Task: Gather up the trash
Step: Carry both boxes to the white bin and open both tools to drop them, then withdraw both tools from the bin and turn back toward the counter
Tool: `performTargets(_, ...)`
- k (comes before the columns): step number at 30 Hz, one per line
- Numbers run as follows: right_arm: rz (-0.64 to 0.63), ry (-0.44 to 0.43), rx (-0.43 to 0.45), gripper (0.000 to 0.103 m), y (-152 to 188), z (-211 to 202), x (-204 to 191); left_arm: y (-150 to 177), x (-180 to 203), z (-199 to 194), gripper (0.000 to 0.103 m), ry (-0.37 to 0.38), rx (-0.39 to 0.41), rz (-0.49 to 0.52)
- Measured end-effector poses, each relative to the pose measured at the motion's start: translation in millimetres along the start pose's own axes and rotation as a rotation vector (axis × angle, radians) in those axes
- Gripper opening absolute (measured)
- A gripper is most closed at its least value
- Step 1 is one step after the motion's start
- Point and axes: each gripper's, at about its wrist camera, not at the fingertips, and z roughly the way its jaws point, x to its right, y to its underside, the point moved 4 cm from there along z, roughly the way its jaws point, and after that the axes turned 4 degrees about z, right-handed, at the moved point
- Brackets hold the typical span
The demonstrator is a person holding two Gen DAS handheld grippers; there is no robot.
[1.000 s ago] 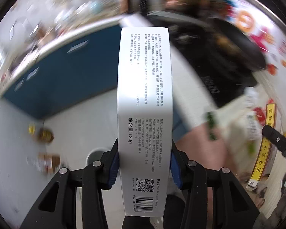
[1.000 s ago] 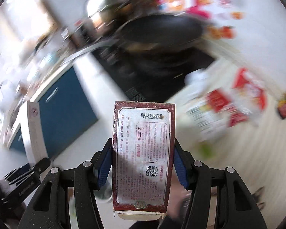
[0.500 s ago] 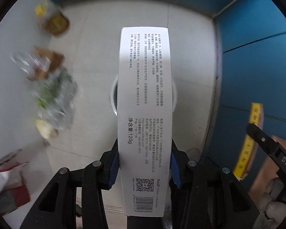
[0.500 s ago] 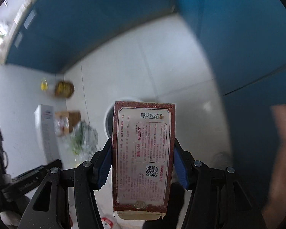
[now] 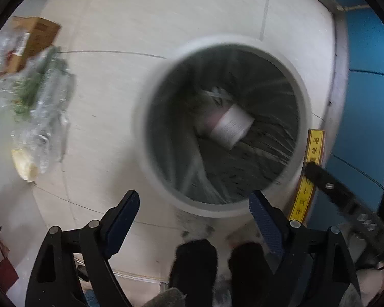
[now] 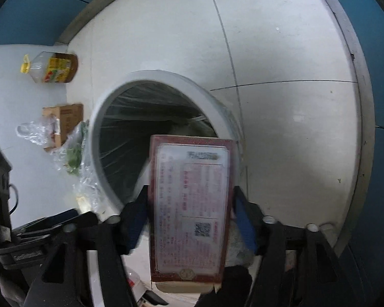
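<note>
1. Trash bin [image 5: 140, 138]: round, pale rim, lined with a clear bag, standing on light floor tiles. Every place below is given against it.
2. White box [image 5: 231, 128]: inside the bin, lying tilted on the liner, printed face up.
3. Your left gripper [image 5: 194, 212]: above the bin's near rim, jaws spread wide, nothing between the blue pads.
4. Your right gripper [image 6: 189, 209]: over the bin's near rim in the right wrist view; its jaws look slightly parted, and whether the pads press anything you cannot tell through the blur.
5. Red box [image 6: 189, 209]: upright between those pads, its top edge across the bin's mouth.
6. Floor left of the bin: cardboard carton [image 6: 64, 124], plastic bag of greens [image 6: 74, 156], oil bottle [image 6: 51, 67] lying further off.
7. Blue cabinets [image 5: 366, 76]: to the bin's right.
</note>
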Motion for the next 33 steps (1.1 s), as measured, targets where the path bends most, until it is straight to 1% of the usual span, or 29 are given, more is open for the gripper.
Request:
performTargets(1, 0.004, -0.001, 0.002, 0.085, -0.5, -1.5, 0.5, 3.2, -3.9, -6.1, 0.088, -0.03, 0.017, -0.001)
performTargets(2, 0.005, 0.0, 0.008, 0.085, 2.0, -6.7, 0.2, 9.9, -8.8, -16.9, 0.088, -0.071, 0.046, -0.002)
performTargets(4, -0.006, 0.022, 0.024, 0.086, 4.4, -23.2, -4.2, 16.3, -9.9, -34.4, 0.089, -0.121, 0.087, -0.004)
performTargets(5, -0.02, 0.044, 0.042, 0.089, 8.8, -35.4, -7.1, 24.8, -11.1, -49.1, 0.089, -0.155, 0.11, -0.008)
performTargets(6, -0.035, 0.069, 0.059, 0.096, 12.0, -48.2, -11.1, 31.0, -11.4, -61.7, 0.089, -0.176, 0.135, -0.011)
performTargets(7, -0.049, 0.084, 0.071, 0.101, 12.4, -66.4, -15.2, 34.4, -11.2, -71.8, 0.089, -0.193, 0.157, -0.012)
performTargets(8, -0.083, 0.126, 0.106, 0.101, 19.2, -85.5, -22.0, 44.9, -7.7, -91.6, 0.089, -0.219, 0.19, -0.013)
performTargets(10, -0.13, 0.171, 0.152, 0.101, 28.6, -113.9, -36.9, 56.5, -7.2, -116.1, 0.089, -0.24, 0.241, -0.02)
performTargets(11, -0.168, 0.216, 0.187, 0.101, 39.0, -135.7, -45.5, 62.5, -2.8, -134.4, 0.089, -0.246, 0.272, -0.025)
performTargets(12, -0.184, 0.231, 0.206, 0.101, 45.0, -149.4, -50.2, 74.9, 2.1, -157.3, 0.089, -0.248, 0.307, -0.03)
performTargets(13, -0.196, 0.245, 0.22, 0.102, 51.8, -164.8, -55.4, 78.2, -0.6, -165.9, 0.089, -0.248, 0.326, -0.033)
performTargets(14, -0.213, 0.265, 0.243, 0.103, 63.5, -186.7, -61.9, 90.4, 4.8, -189.6, 0.089, -0.247, 0.365, -0.035)
performTargets(17, -0.247, 0.299, 0.294, 0.103, 90.8, -239.2, -75.2, 111.6, 11.7, -229.5, 0.089, -0.264, 0.424, -0.022)
performTargets(19, -0.26, 0.295, 0.317, 0.103, 106.6, -267.4, -86.6, 135.0, 23.4, -264.3, 0.089, -0.26, 0.455, -0.014)
performTargets(21, -0.277, 0.282, 0.347, 0.103, 130.0, -309.9, -96.2, 153.7, 34.0, -288.1, 0.089, -0.249, 0.466, -0.008)
performTargets(22, -0.281, 0.28, 0.356, 0.103, 136.5, -320.6, -100.0, 165.8, 40.3, -303.6, 0.089, -0.249, 0.476, -0.004)
performTargets(23, -0.285, 0.278, 0.373, 0.103, 145.8, -340.1, -103.4, 176.4, 45.0, -316.1, 0.089, -0.247, 0.484, -0.001)
performTargets(24, -0.288, 0.275, 0.392, 0.103, 157.6, -365.7, -106.2, 185.0, 49.6, -326.5, 0.089, -0.24, 0.491, 0.002)
performTargets(26, -0.297, 0.26, 0.419, 0.103, 174.3, -403.1, -110.6, 203.7, 57.3, -348.1, 0.089, -0.217, 0.502, 0.009)
performTargets(29, -0.325, 0.251, 0.443, 0.103, 195.4, -446.0, -116.6, 228.4, 66.7, -375.2, 0.089, -0.167, 0.502, 0.005)
performTargets(31, -0.35, 0.249, 0.462, 0.103, 211.5, -477.5, -120.3, 241.1, 73.4, -389.9, 0.089, -0.151, 0.506, 0.011)
performTargets(33, -0.361, 0.244, 0.468, 0.103, 223.9, -498.7, -122.1, 255.3, 81.2, -407.3, 0.089, -0.14, 0.508, 0.028)
